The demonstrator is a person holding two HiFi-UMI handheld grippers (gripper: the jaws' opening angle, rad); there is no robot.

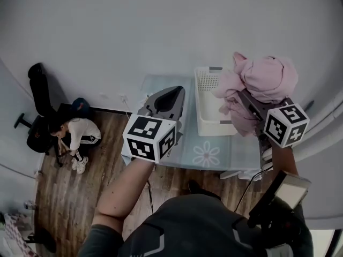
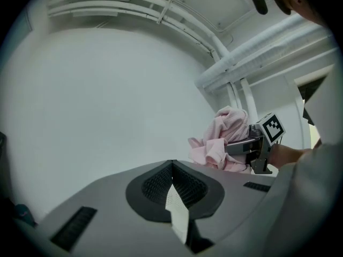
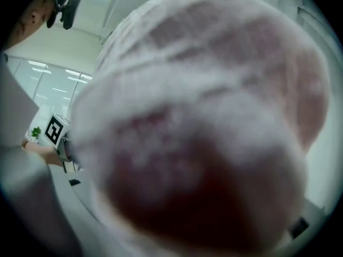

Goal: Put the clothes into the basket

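My right gripper (image 1: pixel 244 98) is shut on a bundle of pink clothes (image 1: pixel 262 79), which it holds up in the air over the right rim of the white mesh basket (image 1: pixel 206 125). The pink clothes (image 3: pixel 203 116) fill the right gripper view as a blur and hide the jaws. From the left gripper view, the pink clothes (image 2: pixel 225 135) hang off the right gripper (image 2: pixel 236 146). My left gripper (image 1: pixel 172 96) is raised left of the basket, apart from it, its jaws shut to a point with nothing held.
The basket stands on a small table with a pale blue flowered cloth (image 1: pixel 209 154). On the wooden floor far left a person (image 1: pixel 77 135) crouches beside a black office chair (image 1: pixel 40 106). A plain white wall runs behind the table.
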